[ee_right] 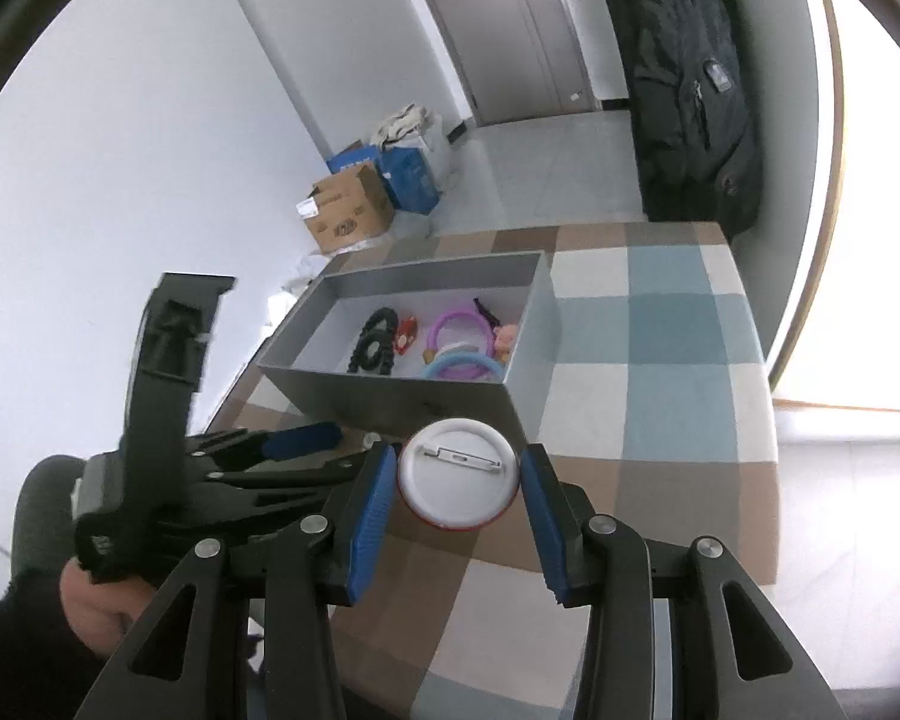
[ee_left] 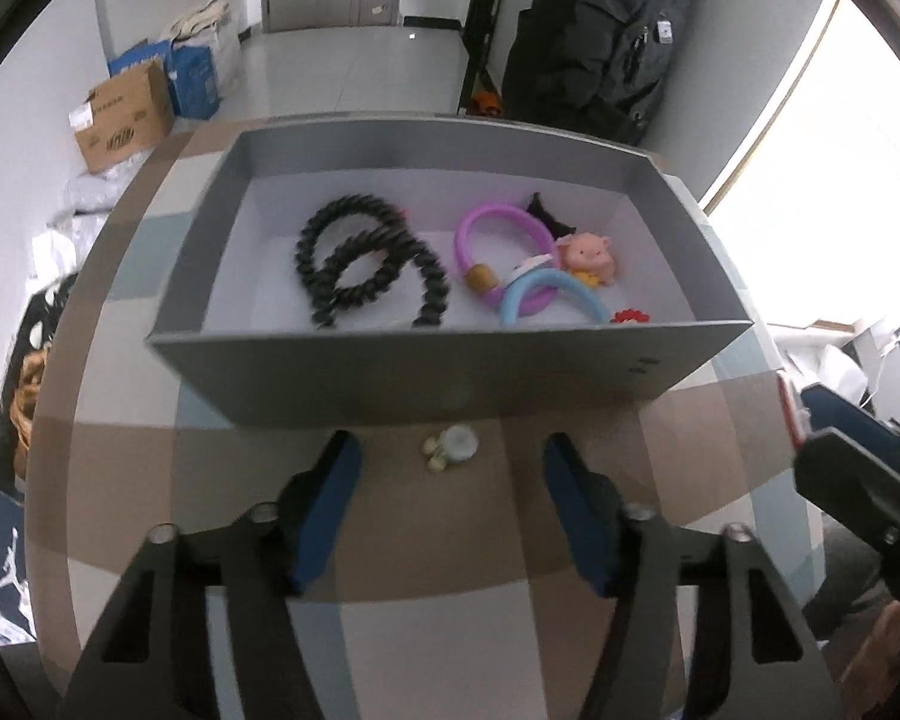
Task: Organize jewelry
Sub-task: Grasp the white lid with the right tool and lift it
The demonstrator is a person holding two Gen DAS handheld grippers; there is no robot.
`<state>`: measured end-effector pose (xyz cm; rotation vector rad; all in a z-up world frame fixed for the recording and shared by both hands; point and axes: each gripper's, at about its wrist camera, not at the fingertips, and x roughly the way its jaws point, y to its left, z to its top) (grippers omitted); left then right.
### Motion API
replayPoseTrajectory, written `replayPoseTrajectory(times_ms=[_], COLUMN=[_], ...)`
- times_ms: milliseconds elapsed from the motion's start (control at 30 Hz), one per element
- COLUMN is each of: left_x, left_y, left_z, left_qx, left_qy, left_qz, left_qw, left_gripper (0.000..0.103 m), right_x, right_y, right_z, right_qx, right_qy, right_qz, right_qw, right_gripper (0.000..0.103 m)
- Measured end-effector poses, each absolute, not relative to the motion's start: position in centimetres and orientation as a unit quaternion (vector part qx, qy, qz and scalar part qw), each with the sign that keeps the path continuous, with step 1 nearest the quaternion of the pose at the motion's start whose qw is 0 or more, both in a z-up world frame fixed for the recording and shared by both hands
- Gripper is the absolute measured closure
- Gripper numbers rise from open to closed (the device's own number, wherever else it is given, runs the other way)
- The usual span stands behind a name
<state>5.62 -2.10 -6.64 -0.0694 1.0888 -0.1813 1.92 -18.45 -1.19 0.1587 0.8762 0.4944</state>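
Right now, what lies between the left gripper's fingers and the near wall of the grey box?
A small pale green trinket lies on the checked tablecloth, just short of the grey box wall. The left gripper is open and not touching it. This shows in the left wrist view.

A: What pattern did the checked cloth table cover carry?

B: Squares of brown, cream and pale blue-grey under the grey cardboard box, whose floor was white.

A: And the colours inside that box?

B: A black twisted coil hair tie on its left side; to the right a lilac plastic ring, a sky-blue plastic ring and a pink pig figurine.

A: In front of the box?

B: A round white pin badge with a red rim, between blue rubber gripper pads on black arms.
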Motion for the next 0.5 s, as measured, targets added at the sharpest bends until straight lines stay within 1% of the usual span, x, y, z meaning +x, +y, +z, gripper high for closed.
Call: replayPoseTrajectory(times_ms=[67,100,167,333,433,500], left_x=[5.54,5.43,5.3,5.16,4.8,4.67], left_y=[-2.38,-2.36,-2.37,-2.16,-2.2,-2.21], left_z=[-6.63,-6.68,-6.68,-6.45,-6.03,-5.69], left_qx=[-0.02,-0.016,-0.011,-0.031,-0.033,-0.041], left_qy=[0.514,0.512,0.512,0.521,0.52,0.52], left_qz=[-0.072,-0.068,-0.064,-0.081,-0.087,-0.098], left_qw=[0.855,0.856,0.856,0.849,0.849,0.847], left_gripper=[0.065,0.07,0.091,0.093,0.096,0.096], right_x=[1.9,1.94,1.91,1.9,1.99,2.1], right_y=[-18.49,-18.75,-18.96,-19.31,-19.21,-19.04], right_z=[-0.97,-0.91,-0.84,-0.6,-0.42,-0.39], right_qx=[0.078,0.078,0.081,0.089,0.092,0.091], right_qy=[0.415,0.414,0.412,0.409,0.406,0.405], right_qz=[0.24,0.24,0.242,0.241,0.242,0.244], right_qw=[0.874,0.875,0.875,0.876,0.876,0.876], right_gripper=[0.061,0.061,0.061,0.061,0.061,0.061])
